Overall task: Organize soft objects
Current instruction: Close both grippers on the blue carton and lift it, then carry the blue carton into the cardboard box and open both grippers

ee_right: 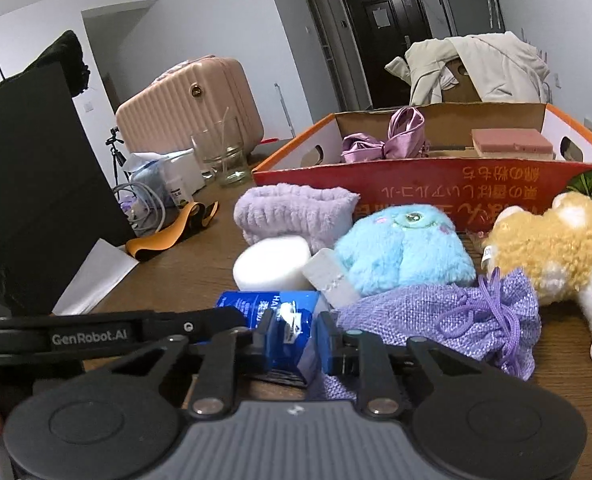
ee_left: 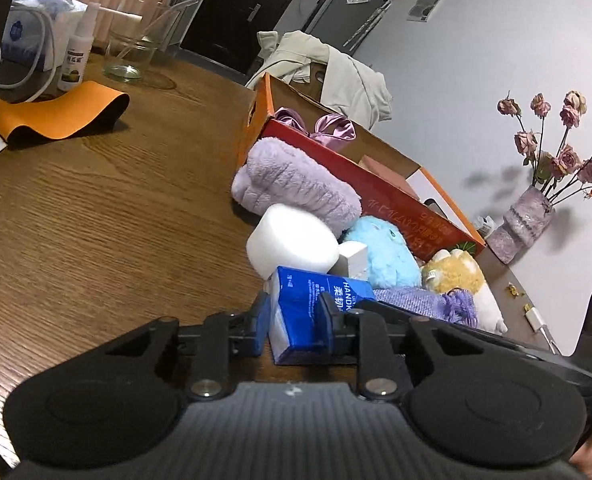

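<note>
Left gripper (ee_left: 292,320): fingers clamped on the blue tissue pack (ee_left: 308,312), one on each side.
Right gripper (ee_right: 294,336): fingers pressed against the same pack from its other end.
Tissue pack: on the wooden table (ee_left: 96,208), in front of the white foam block (ee_left: 292,240).
Neighbours: blue plush (ee_right: 404,252), purple mesh pouch (ee_right: 448,316), lilac towel (ee_right: 292,212).
Box (ee_right: 416,188): red-fronted carton behind the pile, holding a satin bow (ee_right: 384,140).

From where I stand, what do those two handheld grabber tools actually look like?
Both the left gripper and the right gripper are matte black, with two round discs, silver pivot screws and a ribbed grey centre. White lettering reading GenRobot.AI marks the left one's side, seen from the right camera.
</note>
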`<state>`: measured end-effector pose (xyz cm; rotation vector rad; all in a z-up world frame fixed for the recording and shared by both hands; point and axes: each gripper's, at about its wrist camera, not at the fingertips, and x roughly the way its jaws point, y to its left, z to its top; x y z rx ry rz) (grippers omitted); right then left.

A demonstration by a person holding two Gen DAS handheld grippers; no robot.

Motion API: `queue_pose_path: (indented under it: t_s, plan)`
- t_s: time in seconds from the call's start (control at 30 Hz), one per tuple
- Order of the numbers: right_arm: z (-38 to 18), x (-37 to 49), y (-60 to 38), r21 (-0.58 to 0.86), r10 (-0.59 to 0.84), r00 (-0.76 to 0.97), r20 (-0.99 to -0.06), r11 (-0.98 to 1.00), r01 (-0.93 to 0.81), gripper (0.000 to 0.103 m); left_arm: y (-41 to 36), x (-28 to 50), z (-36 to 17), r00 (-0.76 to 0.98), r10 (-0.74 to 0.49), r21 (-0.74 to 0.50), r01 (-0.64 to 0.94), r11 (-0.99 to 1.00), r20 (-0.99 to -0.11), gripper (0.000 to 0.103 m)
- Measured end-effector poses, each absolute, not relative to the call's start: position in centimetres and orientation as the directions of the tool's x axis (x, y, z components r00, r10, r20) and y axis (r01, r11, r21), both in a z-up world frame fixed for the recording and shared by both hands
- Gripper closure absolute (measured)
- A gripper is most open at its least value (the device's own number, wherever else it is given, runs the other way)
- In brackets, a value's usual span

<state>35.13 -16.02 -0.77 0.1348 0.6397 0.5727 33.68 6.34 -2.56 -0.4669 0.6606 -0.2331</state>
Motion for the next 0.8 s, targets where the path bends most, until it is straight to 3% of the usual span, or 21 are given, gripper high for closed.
queue_pose_path:
  t_s: [0.13,0.27,0.57,0.8]
  plan:
    - [-0.8,35.2,-16.2,0.303,0.548,0.656,-0.519,0.835,-0.459,0.083,5.9,33.5,-2.4,0.777,-0.335,-0.470,0.057,0.881,-0.533,0.078]
    - [0.0,34.5,-16.4,0.289,0.534,0.676,-0.508,0.845,-0.450,0.090,5.5,32.8,-1.8,0.791,-0.316,-0.449,0.060,0.892,-0.523,0.079]
    - [5.5,24.8,-19.3,0.244,0.524,0.758,-0.389,0.852,-0.464,0.090,2.8,24.2,4.2,0.851,-0.328,-0.414,0.146,0.898,-0.411,0.079]
    - [6.6,19.8,-22.2,0.239,0.496,0.793,-0.355,0.868,-0.436,0.090,0.2,20.5,5.8,0.847,-0.374,-0.414,0.207,0.886,-0.379,0.079]
